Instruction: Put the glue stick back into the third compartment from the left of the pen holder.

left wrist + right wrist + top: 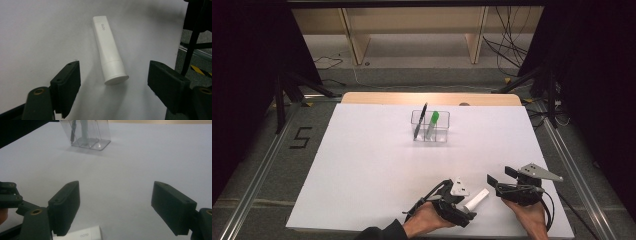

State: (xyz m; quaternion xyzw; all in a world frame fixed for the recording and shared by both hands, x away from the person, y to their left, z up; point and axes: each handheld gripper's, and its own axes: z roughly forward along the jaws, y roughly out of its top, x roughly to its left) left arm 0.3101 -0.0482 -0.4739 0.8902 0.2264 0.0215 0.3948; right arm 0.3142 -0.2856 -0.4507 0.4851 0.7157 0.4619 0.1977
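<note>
Two tools, one white tube, one clear holder on the table.
The white tube (476, 199) lies flat between the left tool (469, 212) and right tool (502, 176), both wide open, empty; the clear holder (430, 126) holds one black pen (420, 121) and one green-capped marker (432, 125).

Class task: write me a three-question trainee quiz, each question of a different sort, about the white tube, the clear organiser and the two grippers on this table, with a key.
1. True or false: the white tube lies flat on the table.
2. Which items stand in the clear organiser? A) a black pen and a green-capped marker; B) two tubes; C) scissors.
3. Fill in: the left gripper is ____, with the tube's cap end between its jaws.

Key: 1 true; 2 A; 3 open. The right gripper is open too, holding nothing.
</note>
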